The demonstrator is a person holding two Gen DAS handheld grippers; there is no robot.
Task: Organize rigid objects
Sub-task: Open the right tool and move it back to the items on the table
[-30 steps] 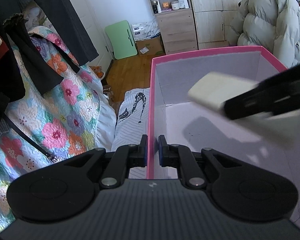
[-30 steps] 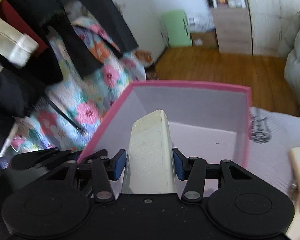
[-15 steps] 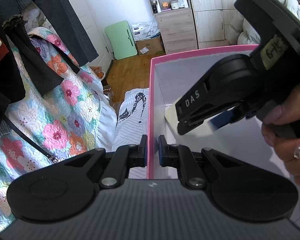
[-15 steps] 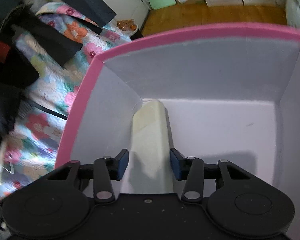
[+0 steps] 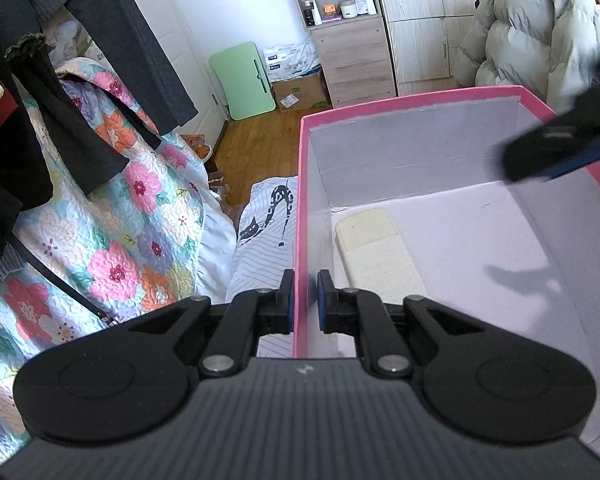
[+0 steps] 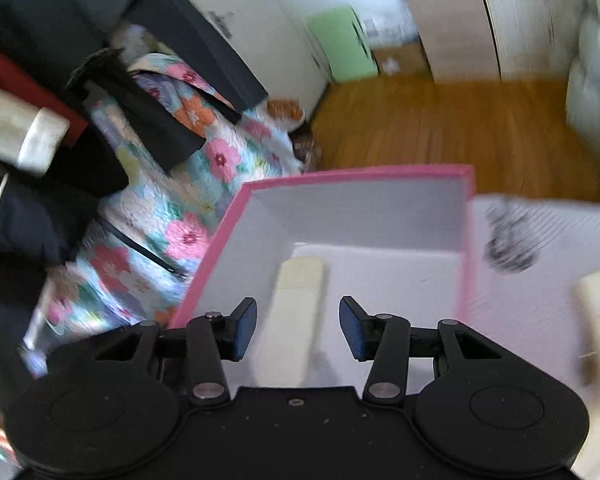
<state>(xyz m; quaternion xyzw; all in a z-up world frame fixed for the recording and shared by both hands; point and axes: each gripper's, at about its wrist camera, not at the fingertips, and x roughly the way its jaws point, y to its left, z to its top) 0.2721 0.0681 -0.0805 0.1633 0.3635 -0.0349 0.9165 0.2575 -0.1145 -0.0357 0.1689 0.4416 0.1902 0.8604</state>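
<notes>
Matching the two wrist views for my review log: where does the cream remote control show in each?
Left wrist: remote control lies on the box floor by the left wall, centre-right of picture.
Right wrist: remote control lower centre, beyond the open fingers.
Shared landmark: pink-rimmed box.

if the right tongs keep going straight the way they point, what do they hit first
Most likely the cream remote lying on the box floor, straight ahead between the open right tongs. Depth is unclear in the blur.
</notes>
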